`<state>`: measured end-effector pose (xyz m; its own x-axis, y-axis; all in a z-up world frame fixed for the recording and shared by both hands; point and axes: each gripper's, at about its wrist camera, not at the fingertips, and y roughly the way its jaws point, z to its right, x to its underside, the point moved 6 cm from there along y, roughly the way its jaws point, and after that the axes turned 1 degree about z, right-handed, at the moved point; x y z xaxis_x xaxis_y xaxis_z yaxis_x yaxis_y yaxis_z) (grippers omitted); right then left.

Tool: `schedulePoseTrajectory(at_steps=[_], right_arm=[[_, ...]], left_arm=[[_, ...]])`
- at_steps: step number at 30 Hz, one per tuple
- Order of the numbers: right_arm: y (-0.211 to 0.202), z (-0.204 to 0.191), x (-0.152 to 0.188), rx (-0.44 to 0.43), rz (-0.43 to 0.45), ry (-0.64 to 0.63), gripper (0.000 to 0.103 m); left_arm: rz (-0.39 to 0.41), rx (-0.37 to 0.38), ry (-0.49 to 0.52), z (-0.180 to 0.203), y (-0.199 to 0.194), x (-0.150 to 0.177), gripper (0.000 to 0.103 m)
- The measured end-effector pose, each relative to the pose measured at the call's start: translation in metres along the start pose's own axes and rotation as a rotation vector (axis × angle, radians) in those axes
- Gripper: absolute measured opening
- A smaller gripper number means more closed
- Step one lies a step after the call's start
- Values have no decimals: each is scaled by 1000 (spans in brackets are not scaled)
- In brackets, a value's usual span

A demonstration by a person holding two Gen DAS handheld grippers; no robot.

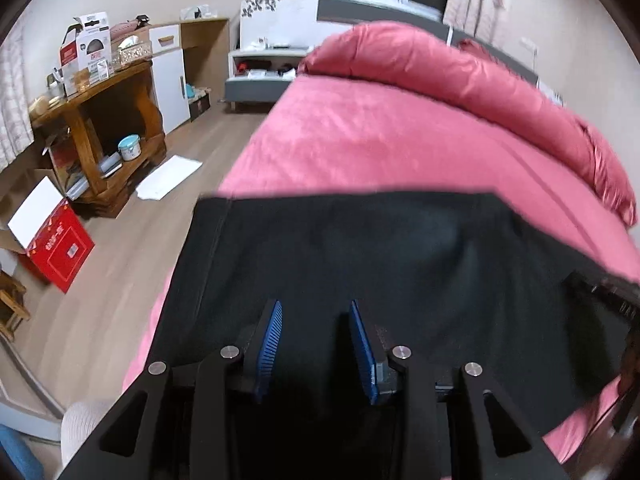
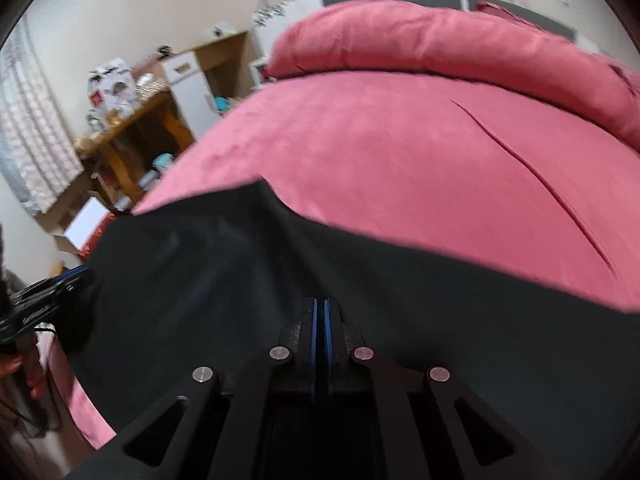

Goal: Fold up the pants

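Black pants (image 1: pixel 360 248) lie spread across the near end of a pink bed (image 1: pixel 380 140); their far edge runs straight across. My left gripper (image 1: pixel 316 312) hangs over the pants, open, its blue pads (image 1: pixel 272 340) well apart with only dark cloth showing behind them. My right gripper (image 2: pixel 321 304) is shut, its blue pads pressed together at the pants (image 2: pixel 400 300); whether cloth is pinched between them does not show. Each gripper appears at the edge of the other's view: the right gripper (image 1: pixel 600 300) and the left gripper (image 2: pixel 48 292).
A rolled pink duvet (image 1: pixel 460 80) lies across the head of the bed. Left of the bed is wooden floor (image 1: pixel 120 280), with a red box (image 1: pixel 56 248), white paper (image 1: pixel 168 178), a wooden table (image 1: pixel 100 112) with boxes and a white cabinet (image 1: pixel 172 80).
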<state>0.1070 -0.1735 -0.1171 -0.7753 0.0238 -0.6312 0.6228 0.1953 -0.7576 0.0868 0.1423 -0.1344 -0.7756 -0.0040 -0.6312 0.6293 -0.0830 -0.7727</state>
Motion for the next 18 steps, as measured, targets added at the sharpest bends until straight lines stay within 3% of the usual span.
schedulePoseTrajectory(at_steps=[4,6,9,10,13,14,18], right_arm=[[2,27,25,130,-42,19,5],[-1,40,30,93,-20,92,5],[-16,53,28,95,7,165,6],[-25,58,27,85,30,189,7],[-48,74,30,93,72,256,30],[-58,82,32,98,89,290,38],[-90,118,45,187,107,368,39]], left_arm=[[-38,-32,-102,-22,3,2,35],[-28,-135,-153,-41,-2,3,34],[-38,-162,-249,-62,-7,8,33],[-34,-136,-280,-65,-10,8,33],[1,-66,-288,-58,-19,4,33],[24,-11,-280,-47,-23,2,33],[44,135,-206,-3,-25,-4,38]])
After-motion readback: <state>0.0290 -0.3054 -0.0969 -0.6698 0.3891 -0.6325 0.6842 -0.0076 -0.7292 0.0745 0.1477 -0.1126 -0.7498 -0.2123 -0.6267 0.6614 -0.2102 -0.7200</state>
